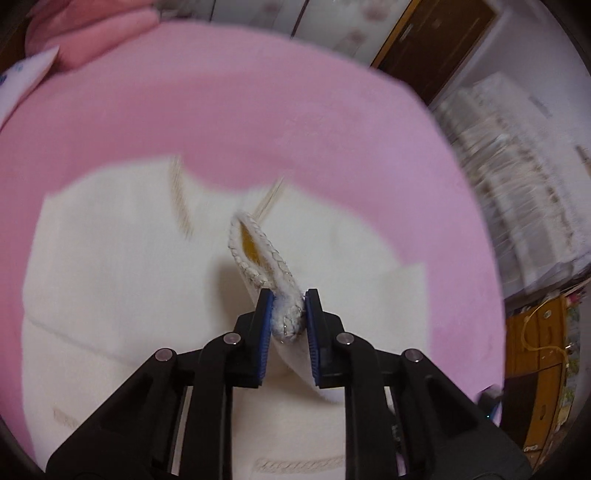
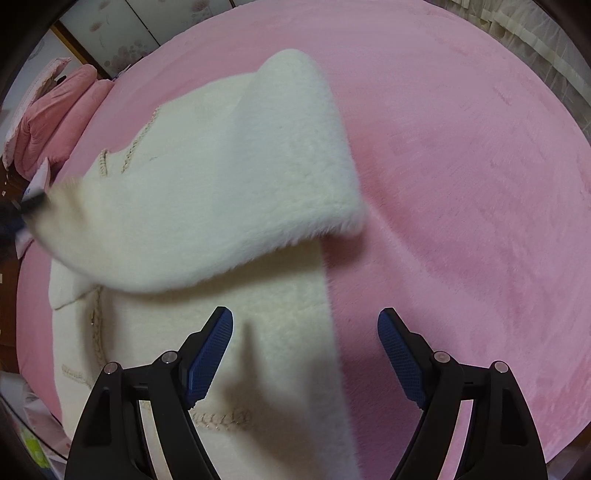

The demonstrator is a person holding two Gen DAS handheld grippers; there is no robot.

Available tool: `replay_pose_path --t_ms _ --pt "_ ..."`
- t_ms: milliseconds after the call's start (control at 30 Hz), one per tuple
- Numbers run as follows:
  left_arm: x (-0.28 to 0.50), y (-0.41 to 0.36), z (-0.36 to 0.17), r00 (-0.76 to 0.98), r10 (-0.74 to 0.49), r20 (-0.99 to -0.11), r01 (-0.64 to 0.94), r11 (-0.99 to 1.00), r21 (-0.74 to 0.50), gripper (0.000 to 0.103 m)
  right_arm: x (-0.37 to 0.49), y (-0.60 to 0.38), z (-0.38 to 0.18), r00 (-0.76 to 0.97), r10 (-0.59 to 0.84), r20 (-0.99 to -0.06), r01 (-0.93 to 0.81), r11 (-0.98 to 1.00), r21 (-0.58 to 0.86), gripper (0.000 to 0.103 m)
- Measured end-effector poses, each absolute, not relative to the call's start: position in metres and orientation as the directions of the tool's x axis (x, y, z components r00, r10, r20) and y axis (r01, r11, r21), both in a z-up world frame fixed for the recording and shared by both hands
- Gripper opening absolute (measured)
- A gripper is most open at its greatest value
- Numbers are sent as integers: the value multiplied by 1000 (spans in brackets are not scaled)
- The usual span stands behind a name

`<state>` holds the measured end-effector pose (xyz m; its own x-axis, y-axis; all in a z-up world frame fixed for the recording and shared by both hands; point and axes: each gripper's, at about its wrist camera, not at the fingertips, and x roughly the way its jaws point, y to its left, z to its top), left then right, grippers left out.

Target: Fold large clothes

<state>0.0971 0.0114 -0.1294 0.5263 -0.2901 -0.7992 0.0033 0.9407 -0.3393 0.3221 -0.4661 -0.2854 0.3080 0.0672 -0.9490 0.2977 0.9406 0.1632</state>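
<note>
On the pink plush bedspread [image 2: 461, 155], one large cream fleece garment [image 2: 229, 177] is lying spread out, occupying the middle and left of the bed as the right wrist view shows it.

Item, garment: white, fluffy, trimmed with beige braided stitching [image 2: 218, 419] along seams and edges. One broad panel is hanging raised and draped over the flat part beneath, casting a shadow on it.

Item, left gripper [image 1: 289, 314]: black arms, blue pads. Its jaws are pinching a braided edge of the garment [image 1: 258, 243], the pads pressing on the fabric from both sides. The pinched edge is standing up off the rest of the cloth, curling into a loop with a yellowish lining showing inside. The surroundings in this view are blurring.

Item, right gripper [image 2: 305, 325]: same make, jaws standing wide apart with nothing between them. It is hovering over the garment's right border, one pad above the fleece, the other above bare bedspread.

Item, pink quilt [image 2: 55, 114]: lying bundled at the far left end of the bed.

Item, wooden door [image 1: 436, 33]: standing beyond the bed in the left wrist view, near a frilled cream curtain [image 1: 517, 166] and an orange wooden cabinet [image 1: 543, 354].
</note>
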Motion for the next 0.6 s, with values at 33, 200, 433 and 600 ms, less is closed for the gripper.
replay_pose_path --t_ms 33,200,433,600 --pt "99 12 -111 572 -298 -765 15 935 -353 14 324 -470 -287 311 62 -948 297 941 159 82" --pt "105 31 -65 711 -196 -676 10 963 -269 14 331 -483 -290 332 20 -943 304 944 127 82" --pt "122 83 -201 474 4 -880 -217 970 -112 16 328 -493 -296 338 41 -940 311 938 152 82" --pt "108 122 -289 224 68 -972 -381 924 -23 35 328 -495 -298 336 41 -941 285 948 143 82"
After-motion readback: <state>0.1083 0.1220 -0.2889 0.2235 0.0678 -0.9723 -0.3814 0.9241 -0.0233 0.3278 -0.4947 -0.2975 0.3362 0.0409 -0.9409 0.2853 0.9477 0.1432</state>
